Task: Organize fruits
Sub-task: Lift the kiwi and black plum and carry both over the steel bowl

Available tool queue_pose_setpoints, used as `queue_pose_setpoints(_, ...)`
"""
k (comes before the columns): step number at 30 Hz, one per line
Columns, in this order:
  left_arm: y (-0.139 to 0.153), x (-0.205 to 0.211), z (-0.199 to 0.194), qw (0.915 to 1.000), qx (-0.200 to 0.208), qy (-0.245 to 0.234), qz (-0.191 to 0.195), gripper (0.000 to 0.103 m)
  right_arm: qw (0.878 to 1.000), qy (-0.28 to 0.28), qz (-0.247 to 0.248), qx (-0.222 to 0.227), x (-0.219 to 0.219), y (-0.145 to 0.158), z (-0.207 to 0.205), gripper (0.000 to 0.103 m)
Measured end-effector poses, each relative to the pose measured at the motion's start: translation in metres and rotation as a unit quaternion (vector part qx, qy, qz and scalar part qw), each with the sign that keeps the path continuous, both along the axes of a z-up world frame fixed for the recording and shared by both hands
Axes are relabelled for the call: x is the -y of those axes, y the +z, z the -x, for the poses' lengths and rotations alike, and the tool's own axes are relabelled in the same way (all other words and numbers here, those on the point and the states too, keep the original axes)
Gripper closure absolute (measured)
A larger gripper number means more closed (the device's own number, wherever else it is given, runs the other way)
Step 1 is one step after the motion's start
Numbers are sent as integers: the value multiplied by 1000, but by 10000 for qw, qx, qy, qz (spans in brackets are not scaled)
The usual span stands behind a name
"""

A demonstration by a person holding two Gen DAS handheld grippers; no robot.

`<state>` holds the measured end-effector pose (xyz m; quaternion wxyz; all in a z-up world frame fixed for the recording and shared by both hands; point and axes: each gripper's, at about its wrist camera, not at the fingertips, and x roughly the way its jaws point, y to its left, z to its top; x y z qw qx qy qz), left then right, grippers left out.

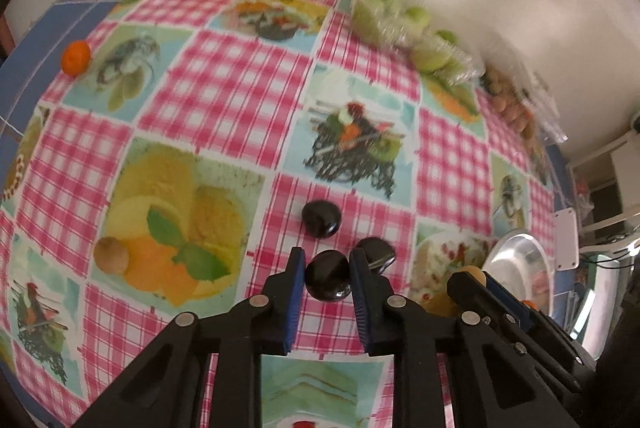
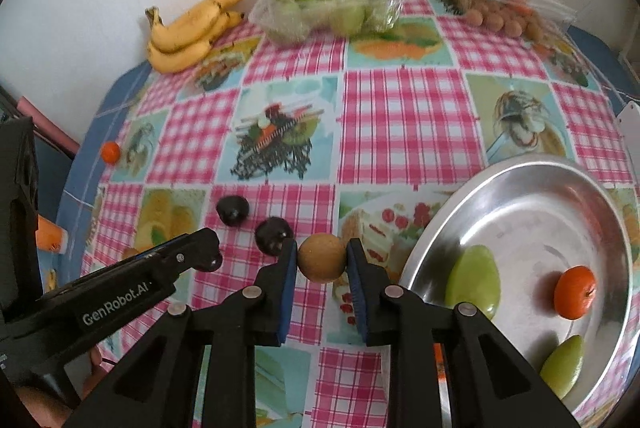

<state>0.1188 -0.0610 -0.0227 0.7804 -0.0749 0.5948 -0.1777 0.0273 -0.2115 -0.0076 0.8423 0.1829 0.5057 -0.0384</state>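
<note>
A brown round fruit [image 2: 322,257] is clamped in the right tool [image 2: 322,262], just left of the steel tray [image 2: 520,179]. A dark plum [image 1: 328,276] is pinched in the left tool [image 1: 327,274], w/ two more plums [image 1: 321,218] near it on the table [image 1: 224,83]. In the tray: two green fruits [image 2: 474,280] & a mandarin [image 2: 575,292].

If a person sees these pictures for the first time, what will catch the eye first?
Probably the right gripper shut on a round tan fruit, just left of the steel tray. Next, the left gripper around a dark plum, and the bananas by the back wall.
</note>
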Motion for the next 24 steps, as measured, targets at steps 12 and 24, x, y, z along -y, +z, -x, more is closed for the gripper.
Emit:
queue_pose_setpoints(12, 32, -3, 4, 9990, 341, 83, 266, 79, 9997, -81, -60, 225, 8, 21, 8, 77)
queue_pose_setpoints(24, 37, 24, 17, 9987, 362, -142, 331, 79, 9988, -461, -159, 69, 41, 15, 23, 77)
